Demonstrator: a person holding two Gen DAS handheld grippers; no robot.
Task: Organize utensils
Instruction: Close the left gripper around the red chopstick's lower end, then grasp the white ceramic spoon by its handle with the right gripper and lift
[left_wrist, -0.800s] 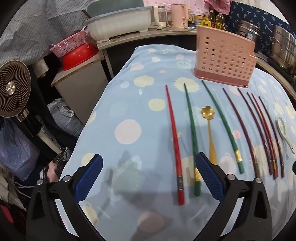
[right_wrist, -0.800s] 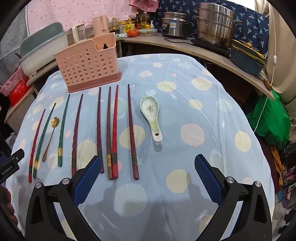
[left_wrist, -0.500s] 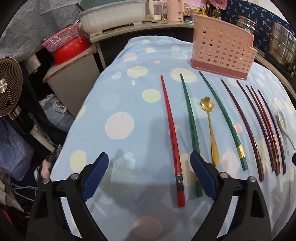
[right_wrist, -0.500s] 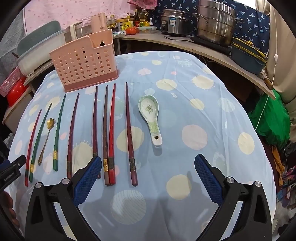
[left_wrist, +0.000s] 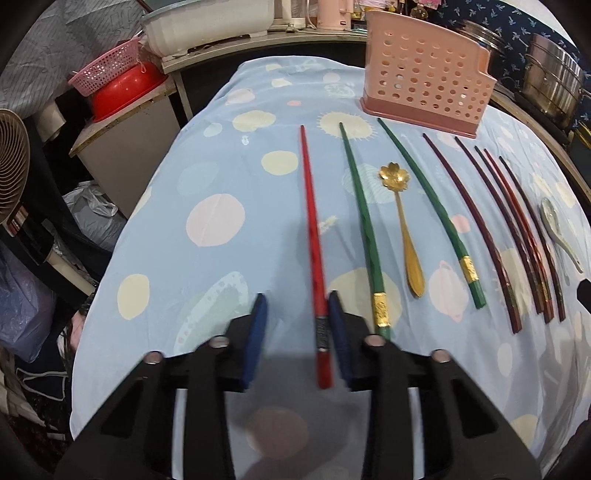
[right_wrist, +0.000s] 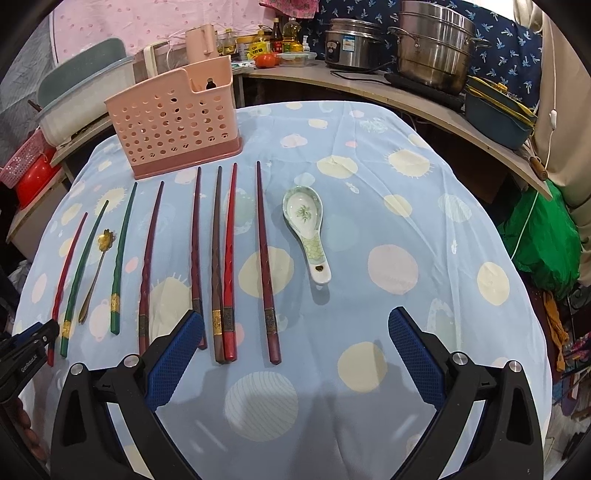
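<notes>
Although the pink perforated utensil holder (right_wrist: 173, 122) stands ready at the upper left of the right wrist view, nothing seems to have gone into it, so the sorting looks barely begun; every chopstick, the gold flower spoon (left_wrist: 400, 218) and the ceramic soup spoon (right_wrist: 308, 229) lie in a row on the dotted blue cloth over the bench (right_wrist: 406, 229). The left gripper (left_wrist: 297, 334) has just been closing, its blue fingers (left_wrist: 255, 338) narrowed around the handle end of the red chopstick (left_wrist: 312, 236) low in the left wrist view; one pad seems to touch it, the other stands clear, so no firm hold yet. The right gripper (right_wrist: 295, 350) hovers wide open and empty over the dark red chopsticks (right_wrist: 264, 258).
</notes>
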